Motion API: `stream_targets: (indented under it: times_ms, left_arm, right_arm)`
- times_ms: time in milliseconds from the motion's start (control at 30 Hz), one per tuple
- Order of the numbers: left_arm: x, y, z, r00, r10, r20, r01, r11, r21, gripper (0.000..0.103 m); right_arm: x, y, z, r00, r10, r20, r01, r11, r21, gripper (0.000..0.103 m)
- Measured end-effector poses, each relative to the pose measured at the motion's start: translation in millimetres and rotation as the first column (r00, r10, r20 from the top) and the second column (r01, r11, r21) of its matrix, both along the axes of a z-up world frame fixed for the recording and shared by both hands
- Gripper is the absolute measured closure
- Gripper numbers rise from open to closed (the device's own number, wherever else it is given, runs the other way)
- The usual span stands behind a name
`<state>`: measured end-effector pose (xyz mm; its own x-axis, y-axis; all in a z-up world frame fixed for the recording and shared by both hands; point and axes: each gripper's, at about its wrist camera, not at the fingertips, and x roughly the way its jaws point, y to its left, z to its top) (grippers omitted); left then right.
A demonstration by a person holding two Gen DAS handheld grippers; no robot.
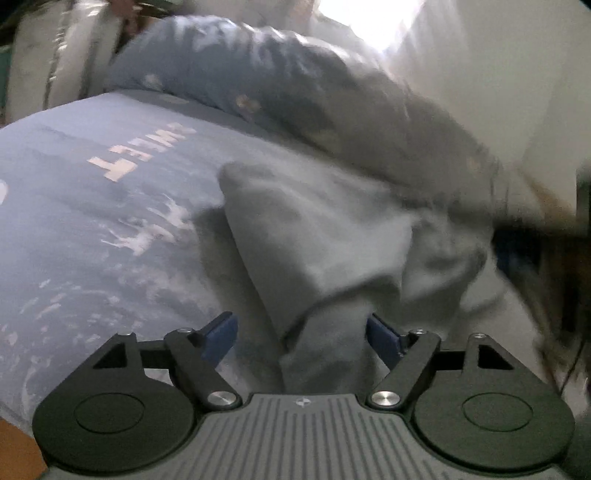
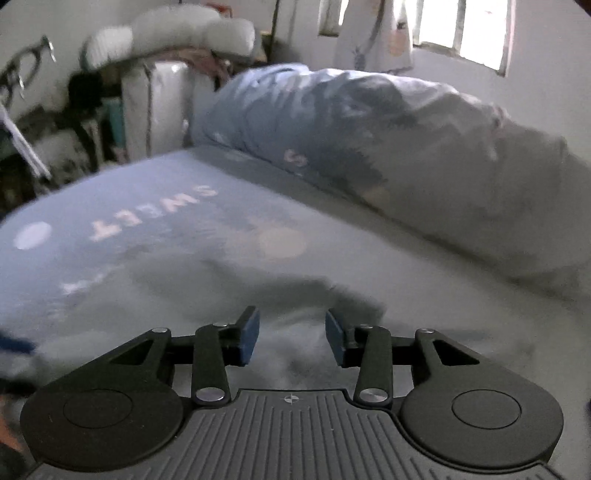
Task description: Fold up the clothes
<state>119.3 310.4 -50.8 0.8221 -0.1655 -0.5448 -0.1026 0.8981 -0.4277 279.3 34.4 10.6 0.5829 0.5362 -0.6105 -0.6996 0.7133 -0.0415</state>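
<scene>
The bed (image 1: pixel 74 206) fills both views, covered by a blue sheet printed with white letters and pale marks. A rumpled blue-grey duvet (image 2: pixel 388 147) lies heaped along the far side of the bed, running from 12 o'clock to 3 o'clock in each view. A bright window (image 2: pixel 476 33) is set in the wall at 1 o'clock of the right wrist view.

The grey garment (image 1: pixel 332 251) lies bunched on the sheet in front of both tools. In the left wrist view it spreads from the centre toward 3 o'clock, with one folded strip reaching down to 6 o'clock.

The left tongs (image 1: pixel 301 338) stand wide open. The folded strip of the garment passes between the two blue pads (image 1: pixel 221 338); the left pad is clear of the cloth, and blur hides whether the right pad touches it.

The right tongs (image 2: pixel 291 338) stand partly open above blurred grey cloth. The pads do not press on anything visible; nothing is gripped.
</scene>
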Motion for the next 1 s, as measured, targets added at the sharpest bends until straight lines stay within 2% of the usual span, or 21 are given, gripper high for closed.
stream_targets:
  times_ms: [33, 100, 133, 167, 233, 333, 433, 500, 567, 633, 700, 800, 867, 900, 1000]
  left_arm:
    - [-3, 6, 2, 0.999, 0.036, 0.015, -0.035, 0.999, -0.028, 0.015]
    - [-8, 15, 4, 0.994, 0.099, 0.036, -0.096, 0.992, -0.079, 0.008]
    - [-9, 19, 5, 0.991, 0.129, 0.044, -0.124, 0.987, -0.1, 0.008]
    - [-11, 22, 6, 0.987, 0.154, 0.052, -0.147, 0.983, -0.111, 0.005]
    - [-10, 23, 10, 0.98, 0.189, 0.062, -0.182, 0.977, -0.111, 0.0]
    - [-6, 12, 18, 0.974, 0.189, 0.124, -0.18, 0.98, -0.084, 0.0]
    - [-1, -11, 30, 0.97, 0.141, 0.198, -0.141, 0.99, -0.015, 0.0]
    - [3, -30, 37, 0.964, 0.099, 0.247, -0.116, 0.992, 0.054, 0.0]
    - [7, -49, 43, 0.956, 0.073, 0.284, -0.111, 0.987, 0.117, 0.0]
    - [14, -66, 46, 0.956, 0.058, 0.289, -0.112, 0.978, 0.176, 0.0]
    - [23, -84, 47, 0.958, 0.042, 0.282, -0.109, 0.967, 0.229, 0.0]
    - [35, -107, 48, 0.959, 0.021, 0.283, -0.097, 0.961, 0.26, 0.0]
    - [45, -119, 47, 0.96, 0.016, 0.278, -0.095, 0.957, 0.274, 0.0]
    - [49, -124, 46, 0.961, 0.021, 0.275, -0.098, 0.958, 0.27, 0.0]
    - [63, -139, 42, 0.961, 0.026, 0.277, -0.103, 0.958, 0.268, 0.0]
  right_arm:
    - [-10, -4, -17, 0.999, 0.015, -0.033, -0.016, 1.0, -0.015, 0.064]
    - [-15, -18, -45, 0.998, -0.004, -0.07, 0.0, 0.998, -0.065, 0.079]
    - [-17, -25, -58, 0.996, -0.017, -0.086, 0.009, 0.996, -0.09, 0.096]
    - [-18, -34, -69, 0.992, -0.039, -0.121, 0.026, 0.994, -0.102, 0.103]
    - [-23, -56, -74, 0.984, -0.066, -0.166, 0.058, 0.997, -0.054, 0.103]
    - [-41, -69, -64, 0.986, -0.081, -0.148, 0.082, 0.997, 0.0, 0.103]
    - [-59, -82, -55, 0.987, -0.104, -0.123, 0.114, 0.991, 0.077, 0.092]
    - [-72, -95, -54, 0.987, -0.122, -0.105, 0.135, 0.983, 0.128, 0.08]
    - [-80, -107, -58, 0.988, -0.125, -0.089, 0.139, 0.976, 0.17, 0.057]
    - [-80, -113, -63, 0.989, -0.122, -0.08, 0.135, 0.974, 0.184, 0.047]
    - [-69, -115, -64, 0.988, -0.138, -0.072, 0.148, 0.973, 0.176, 0.047]
    - [-60, -126, -55, 0.983, -0.177, -0.045, 0.183, 0.954, 0.238, 0.04]
    - [-58, -137, -49, 0.977, -0.211, -0.019, 0.207, 0.932, 0.298, 0.02]
    - [-57, -142, -47, 0.971, -0.238, -0.003, 0.226, 0.919, 0.322, 0.016]
    - [-53, -158, -46, 0.951, -0.309, 0.021, 0.277, 0.88, 0.386, 0.009]
